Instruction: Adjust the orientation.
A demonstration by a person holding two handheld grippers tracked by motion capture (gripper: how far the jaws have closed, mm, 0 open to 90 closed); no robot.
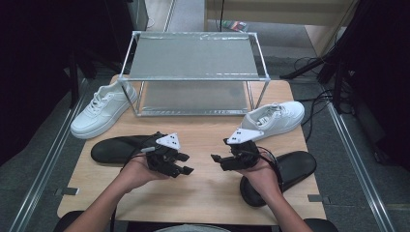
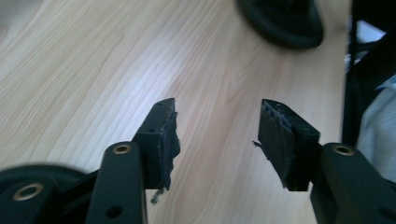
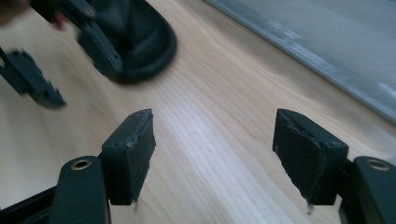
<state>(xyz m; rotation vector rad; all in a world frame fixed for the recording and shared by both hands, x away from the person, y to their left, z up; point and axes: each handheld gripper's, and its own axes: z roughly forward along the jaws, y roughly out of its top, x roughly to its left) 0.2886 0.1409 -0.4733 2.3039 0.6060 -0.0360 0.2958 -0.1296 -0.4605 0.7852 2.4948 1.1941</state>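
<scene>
The left claw (image 1: 185,163) hangs just above the wooden bench (image 1: 203,145), in front of the metal rack (image 1: 193,72) and a little to the left of the rack's middle. Its jaws stand apart with nothing between them; in the left gripper view the left claw (image 2: 217,135) frames only bare wood. Just to its left lies the left black slipper (image 1: 116,149), flat on the bench in front of the rack's left end, with the person's left hand (image 1: 138,173) close beside it. No part of the claw touches that slipper.

The right claw (image 1: 216,160) hovers in front of the rack too, a little right of its middle, and points toward the left claw; the two are near each other but apart. Its jaws are also wide apart and hold nothing, as the right gripper view shows: the right claw (image 3: 215,144) has bare wood between its pads. Beyond it in that view sit the toe of the left slipper (image 3: 140,42) and the blurred jaws of the other gripper, with the rack's lower shelf (image 3: 327,42) at the upper right. The right black slipper (image 1: 285,171) lies at the bench's right front edge, well in front of the rack's right end, partly under the person's right hand (image 1: 258,175).

A white sneaker (image 1: 104,108) rests just beside the rack's left leg, and a second white sneaker (image 1: 275,118) just beside its right leg.
</scene>
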